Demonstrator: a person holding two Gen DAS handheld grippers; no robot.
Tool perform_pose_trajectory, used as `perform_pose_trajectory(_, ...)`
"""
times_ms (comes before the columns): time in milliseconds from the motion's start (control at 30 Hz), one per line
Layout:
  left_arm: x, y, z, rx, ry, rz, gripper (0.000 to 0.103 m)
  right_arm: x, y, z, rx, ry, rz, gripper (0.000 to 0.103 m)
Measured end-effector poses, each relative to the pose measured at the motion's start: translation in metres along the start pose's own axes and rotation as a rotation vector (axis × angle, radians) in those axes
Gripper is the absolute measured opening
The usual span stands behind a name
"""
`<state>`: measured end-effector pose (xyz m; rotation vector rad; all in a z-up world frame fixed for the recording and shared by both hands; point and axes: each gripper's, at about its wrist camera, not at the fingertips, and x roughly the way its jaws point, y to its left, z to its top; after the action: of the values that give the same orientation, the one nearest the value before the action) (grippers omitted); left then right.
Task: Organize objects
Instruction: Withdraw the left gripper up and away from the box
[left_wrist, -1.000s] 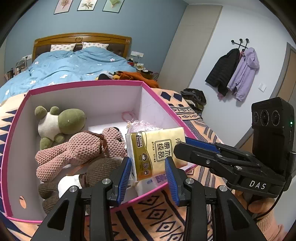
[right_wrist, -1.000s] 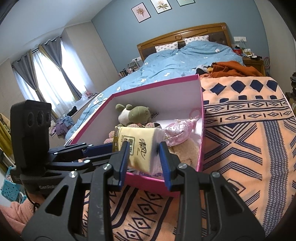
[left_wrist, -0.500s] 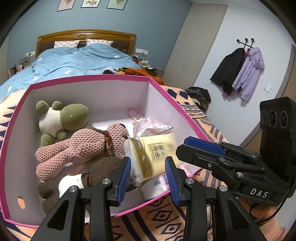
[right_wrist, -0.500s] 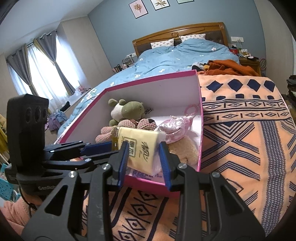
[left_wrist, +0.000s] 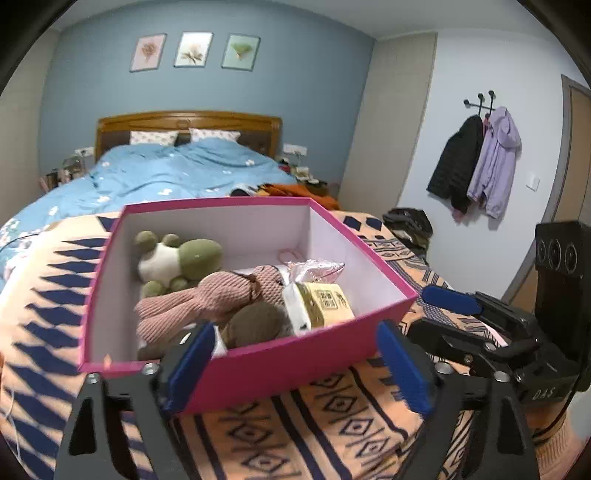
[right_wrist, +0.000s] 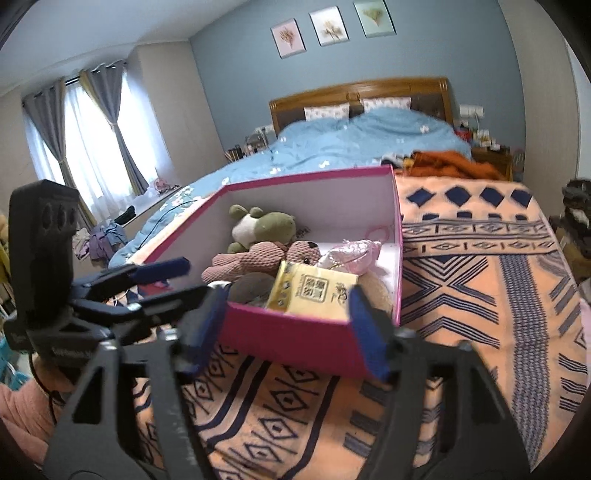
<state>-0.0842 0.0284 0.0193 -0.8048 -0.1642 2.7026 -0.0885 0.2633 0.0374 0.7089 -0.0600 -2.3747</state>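
On the bed's patterned blanket (left_wrist: 332, 435) the tissue pack (right_wrist: 314, 291) lies inside the pink box (left_wrist: 295, 354) against the toys, so draw both empty, wide-apart tools, left (left_wrist: 295, 365) and right (right_wrist: 288, 328), straight back clear of the rim.

Blue wall (left_wrist: 295, 92), three framed prints (left_wrist: 194, 50); wooden headboard (left_wrist: 184, 125), blue duvet (left_wrist: 166, 173); coats on hooks (left_wrist: 476, 162); curtained window (right_wrist: 92, 140), daylight.

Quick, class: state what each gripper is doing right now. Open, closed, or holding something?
Left gripper: open, holding nothing.
Right gripper: open, holding nothing; the yellow tissue pack lies in the pink box.
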Motion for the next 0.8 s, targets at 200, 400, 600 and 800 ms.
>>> perform_pose_trajectory(200, -0.018, -0.003, -0.030, -0.004, -0.001, 0.096, 0.103, -0.014, 0.019, -0.030, -0.013, -0.005, -0.025, 0.094)
perform_pose_trajectory(400, -0.026, 0.006, -0.056, -0.049, 0.043, 0.173, 0.103, -0.010, 0.034, -0.054, -0.030, 0.022, -0.051, 0.095)
perform_pose_trajectory(600, -0.034, 0.011, -0.071, -0.063, 0.054, 0.227, 0.103, -0.005, 0.034, -0.065, -0.025, 0.052, -0.058, 0.095)
perform_pose_trajectory(800, -0.036, 0.012, -0.075, -0.074, 0.052, 0.229, 0.103, -0.003, 0.036, -0.072, -0.016, 0.067, -0.059, 0.095)
